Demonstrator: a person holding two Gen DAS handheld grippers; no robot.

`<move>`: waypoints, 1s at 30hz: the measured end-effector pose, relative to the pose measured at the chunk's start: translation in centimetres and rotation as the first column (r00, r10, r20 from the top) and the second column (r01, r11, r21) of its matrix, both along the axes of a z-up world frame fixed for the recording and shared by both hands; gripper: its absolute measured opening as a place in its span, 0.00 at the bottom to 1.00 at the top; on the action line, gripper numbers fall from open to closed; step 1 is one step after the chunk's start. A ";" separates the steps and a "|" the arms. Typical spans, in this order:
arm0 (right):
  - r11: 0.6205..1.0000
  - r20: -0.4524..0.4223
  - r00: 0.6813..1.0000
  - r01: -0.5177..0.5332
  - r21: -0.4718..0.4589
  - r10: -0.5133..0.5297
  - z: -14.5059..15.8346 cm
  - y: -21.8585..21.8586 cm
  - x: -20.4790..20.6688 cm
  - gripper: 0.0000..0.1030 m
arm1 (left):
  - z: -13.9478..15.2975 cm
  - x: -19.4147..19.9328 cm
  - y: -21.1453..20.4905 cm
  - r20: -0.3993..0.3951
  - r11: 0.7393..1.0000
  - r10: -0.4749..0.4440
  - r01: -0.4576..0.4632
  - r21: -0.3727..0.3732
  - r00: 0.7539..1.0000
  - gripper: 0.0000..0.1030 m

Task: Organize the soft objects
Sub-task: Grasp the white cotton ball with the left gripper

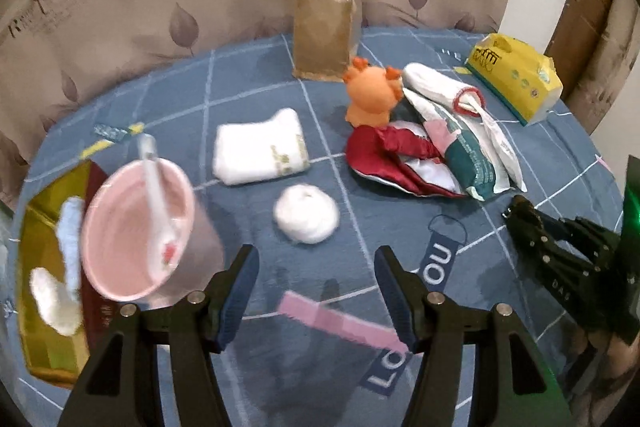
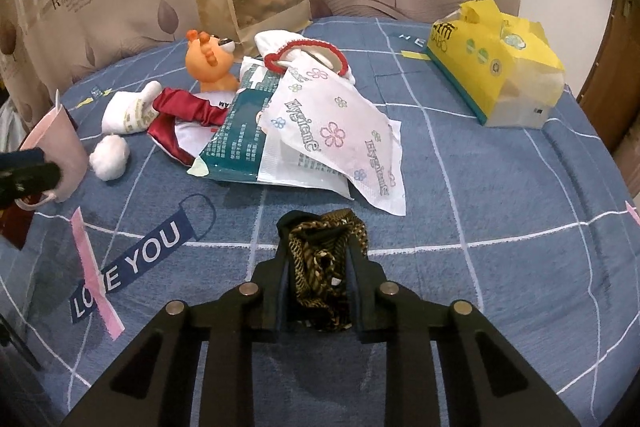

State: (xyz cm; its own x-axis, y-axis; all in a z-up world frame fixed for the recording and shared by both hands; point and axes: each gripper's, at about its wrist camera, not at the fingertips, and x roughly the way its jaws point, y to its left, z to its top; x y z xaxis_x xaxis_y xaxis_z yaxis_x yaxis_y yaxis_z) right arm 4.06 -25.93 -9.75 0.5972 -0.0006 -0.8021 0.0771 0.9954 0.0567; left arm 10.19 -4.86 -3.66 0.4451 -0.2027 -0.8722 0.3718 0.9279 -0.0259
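Black-and-gold cord (image 2: 324,267) is pinched between the pads of my right gripper (image 2: 320,279), low on the blue sheet (image 2: 500,187). My left gripper (image 1: 316,291) hangs spread and empty over the sheet, the cotton ball (image 1: 306,213) at twelve o'clock, the towel (image 1: 260,153) beyond at eleven. I judge the job barely begun: toy (image 1: 370,93), red cloth (image 1: 384,155) and packets (image 2: 332,131) lie heaped at one o'clock, unsorted.
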 end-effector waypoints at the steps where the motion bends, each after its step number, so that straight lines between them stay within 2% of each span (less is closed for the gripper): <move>1: 1.000 -0.002 1.000 0.001 0.008 -0.001 0.0 -0.1 0.0 0.21 | -0.3 0.3 -0.3 -0.009 1.000 0.004 -0.004 -0.001 1.000 0.60; 5: 1.000 -0.005 1.000 0.001 0.025 -0.001 0.0 -0.3 0.0 0.21 | -1.7 2.0 -0.9 -0.032 0.999 0.033 -0.032 0.035 0.999 0.60; 9: 0.999 -0.009 1.000 0.001 0.042 -0.001 0.0 -0.4 0.1 0.21 | -2.9 3.8 -1.0 -0.069 0.997 0.062 -0.059 0.039 0.996 0.59; 14: 0.998 -0.011 1.000 0.003 0.055 -0.002 0.0 -0.5 0.1 0.21 | -3.9 4.8 -2.6 -0.060 0.996 0.034 -0.029 0.088 0.998 0.59; 19: 0.998 -0.012 1.000 0.005 0.070 -0.004 -0.1 -0.7 0.0 0.22 | -5.0 5.7 -2.7 -0.085 0.995 0.048 -0.040 0.091 0.995 0.59; 20: 0.997 -0.013 1.000 0.005 0.072 -0.004 -0.1 -0.7 0.0 0.22 | -5.2 5.8 -2.6 -0.089 0.995 0.055 -0.047 0.088 0.995 0.57; 22: 0.997 -0.013 1.000 0.006 0.076 -0.005 -0.1 -0.7 0.0 0.22 | -5.2 5.8 -2.4 -0.077 0.994 0.068 -0.061 0.093 0.995 0.34; 23: 0.997 -0.013 1.000 0.006 0.075 -0.005 -0.1 -0.7 0.0 0.22 | -5.2 5.8 -2.2 -0.066 0.992 0.082 -0.075 0.105 0.994 0.30; 26: 0.997 -0.013 1.000 0.006 0.075 -0.005 -0.1 -0.7 0.1 0.22 | -4.9 5.9 -1.4 -0.080 0.995 0.087 -0.083 0.058 0.993 0.26; 30: 0.997 -0.013 1.000 0.006 0.074 -0.005 -0.1 -0.7 0.1 0.22 | -4.3 5.8 -0.8 -0.075 0.995 0.090 -0.087 0.037 0.993 0.24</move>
State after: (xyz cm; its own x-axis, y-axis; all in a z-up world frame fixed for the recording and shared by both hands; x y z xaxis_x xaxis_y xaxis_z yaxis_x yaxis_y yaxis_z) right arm 4.14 -26.65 -9.84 0.5872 0.0556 -0.8075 0.0840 0.9881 0.1291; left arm 16.03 -5.71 -8.00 0.3919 -0.1349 -0.9101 0.2861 0.9580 -0.0188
